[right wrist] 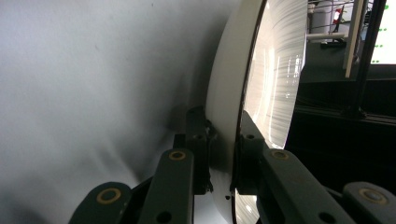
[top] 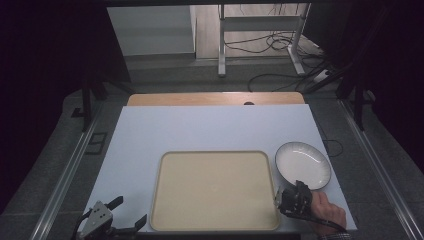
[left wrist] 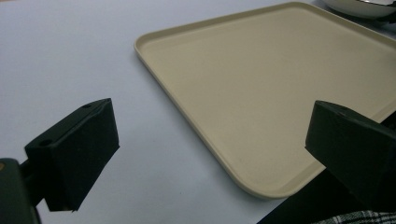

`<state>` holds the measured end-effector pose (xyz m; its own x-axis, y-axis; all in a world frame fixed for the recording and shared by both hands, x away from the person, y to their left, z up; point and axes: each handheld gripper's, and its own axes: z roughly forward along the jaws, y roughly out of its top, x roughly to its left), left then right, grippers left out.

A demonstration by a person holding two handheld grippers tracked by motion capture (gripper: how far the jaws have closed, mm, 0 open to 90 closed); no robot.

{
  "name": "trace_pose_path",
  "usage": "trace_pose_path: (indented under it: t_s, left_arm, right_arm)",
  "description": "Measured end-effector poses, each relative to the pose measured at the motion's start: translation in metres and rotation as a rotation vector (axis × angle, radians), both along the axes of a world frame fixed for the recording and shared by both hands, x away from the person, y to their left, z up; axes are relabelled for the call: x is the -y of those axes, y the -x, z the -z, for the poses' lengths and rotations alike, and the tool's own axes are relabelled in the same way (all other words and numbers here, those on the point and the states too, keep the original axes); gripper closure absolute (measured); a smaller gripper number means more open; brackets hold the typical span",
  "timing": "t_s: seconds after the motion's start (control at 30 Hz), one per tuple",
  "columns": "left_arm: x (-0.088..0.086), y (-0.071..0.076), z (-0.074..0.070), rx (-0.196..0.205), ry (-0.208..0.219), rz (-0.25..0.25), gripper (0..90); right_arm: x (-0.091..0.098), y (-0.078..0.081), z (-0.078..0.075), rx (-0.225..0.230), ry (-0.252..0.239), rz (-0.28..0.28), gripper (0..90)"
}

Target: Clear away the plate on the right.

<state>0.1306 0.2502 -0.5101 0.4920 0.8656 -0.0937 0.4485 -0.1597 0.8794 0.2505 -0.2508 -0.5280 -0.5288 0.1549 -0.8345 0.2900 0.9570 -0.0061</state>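
A white plate (top: 303, 164) with a dark rim sits at the right of the white table top, just right of the beige tray (top: 215, 192). My right gripper (top: 296, 189) is shut on the plate's near rim, held by a hand at the bottom right. In the right gripper view the plate (right wrist: 233, 98) stands on edge between the two jaws, one under it and one inside its rim. My left gripper (top: 129, 214) rests open at the table's near left corner, jaws wide apart. In the left gripper view the tray (left wrist: 280, 93) lies ahead, its near corner between the fingertips (left wrist: 88, 140).
The white sheet (top: 200, 130) covers most of the table, with a strip of wood (top: 215, 98) showing at the far edge. Beyond it are a desk frame (top: 260, 35) and cables on the floor. Metal rails (top: 65, 180) run along both sides.
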Motion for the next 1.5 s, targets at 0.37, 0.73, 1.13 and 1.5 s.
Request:
trace_pose_path:
  t_s: [0.37,0.73,1.13,1.5]
  left_arm:
    - [0.0,0.0,0.0,-0.001,0.003,-0.003,2.4]
    - [0.0,-0.001,0.0,-0.002,0.004,-0.004,2.4]
    - [0.0,-0.001,0.0,-0.003,0.004,-0.005,2.3]
    - [0.0,-0.001,0.0,-0.003,0.004,-0.006,2.3]
  right_arm:
    - [-0.01,0.011,-0.008,0.058,0.004,-0.058,79.0]
    - [-0.026,0.023,-0.012,0.065,0.004,-0.13,78.4]
    - [-0.049,0.037,-0.013,0.064,0.006,-0.231,77.9]
    - [-0.066,0.047,-0.013,0.055,0.01,-0.293,77.6]
